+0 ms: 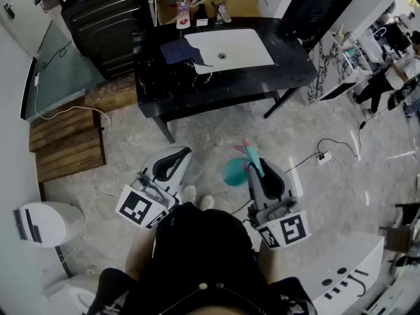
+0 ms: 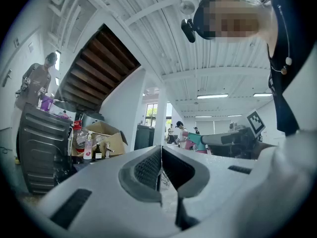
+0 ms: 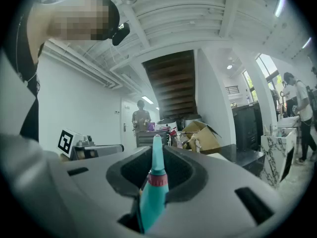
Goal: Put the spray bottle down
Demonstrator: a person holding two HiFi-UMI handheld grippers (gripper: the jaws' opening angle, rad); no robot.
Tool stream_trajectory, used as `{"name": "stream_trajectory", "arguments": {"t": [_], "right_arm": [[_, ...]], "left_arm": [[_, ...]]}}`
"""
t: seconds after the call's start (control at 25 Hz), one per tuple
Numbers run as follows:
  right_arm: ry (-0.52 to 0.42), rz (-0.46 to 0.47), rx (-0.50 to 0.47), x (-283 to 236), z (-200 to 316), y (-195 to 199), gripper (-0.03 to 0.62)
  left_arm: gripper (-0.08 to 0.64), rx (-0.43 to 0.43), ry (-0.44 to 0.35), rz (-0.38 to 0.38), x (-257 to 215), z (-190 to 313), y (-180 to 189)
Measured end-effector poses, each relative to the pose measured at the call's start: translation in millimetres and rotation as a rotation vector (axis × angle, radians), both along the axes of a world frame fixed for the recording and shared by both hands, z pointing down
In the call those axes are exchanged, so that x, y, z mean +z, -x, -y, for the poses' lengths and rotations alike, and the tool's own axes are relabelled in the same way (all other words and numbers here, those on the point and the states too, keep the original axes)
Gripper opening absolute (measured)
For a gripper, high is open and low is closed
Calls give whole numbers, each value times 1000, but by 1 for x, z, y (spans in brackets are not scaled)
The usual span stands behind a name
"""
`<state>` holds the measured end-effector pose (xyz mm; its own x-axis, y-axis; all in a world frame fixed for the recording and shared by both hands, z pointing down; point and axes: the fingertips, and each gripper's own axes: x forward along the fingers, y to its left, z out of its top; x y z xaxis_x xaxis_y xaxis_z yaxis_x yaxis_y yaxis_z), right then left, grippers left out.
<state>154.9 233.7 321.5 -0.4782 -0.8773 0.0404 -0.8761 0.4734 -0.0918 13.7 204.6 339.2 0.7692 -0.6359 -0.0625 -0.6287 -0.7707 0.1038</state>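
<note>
A teal spray bottle [image 1: 235,170] with a pink collar hangs above the floor, and my right gripper [image 1: 261,165] is shut on its head. In the right gripper view the bottle's nozzle [image 3: 154,180] sticks up between the jaws of the right gripper [image 3: 156,155]. My left gripper [image 1: 183,153] is beside it at the left, shut with nothing in it; its jaws meet in the left gripper view [image 2: 160,155]. From there the spray bottle [image 2: 197,140] shows at the right. The black table [image 1: 164,92] with a white sink [image 1: 230,48] stands well ahead of both grippers.
A dark cloth [image 1: 180,51] lies left of the sink, small bottles [image 1: 184,8] and a cardboard box [image 1: 233,2] behind it. A black cabinet [image 1: 108,18] and wooden pallets [image 1: 65,143] are at the left. Cables [image 1: 328,153] cross the marble floor; white fixtures [image 1: 39,223] stand near my feet.
</note>
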Motion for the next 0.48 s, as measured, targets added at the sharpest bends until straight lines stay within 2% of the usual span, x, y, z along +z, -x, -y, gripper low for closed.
{"name": "stream_trajectory", "arguments": {"t": [0.48], "right_arm": [[-3, -2, 18, 3, 5, 1, 80]], "left_arm": [[9, 21, 18, 14, 6, 6, -2]]}}
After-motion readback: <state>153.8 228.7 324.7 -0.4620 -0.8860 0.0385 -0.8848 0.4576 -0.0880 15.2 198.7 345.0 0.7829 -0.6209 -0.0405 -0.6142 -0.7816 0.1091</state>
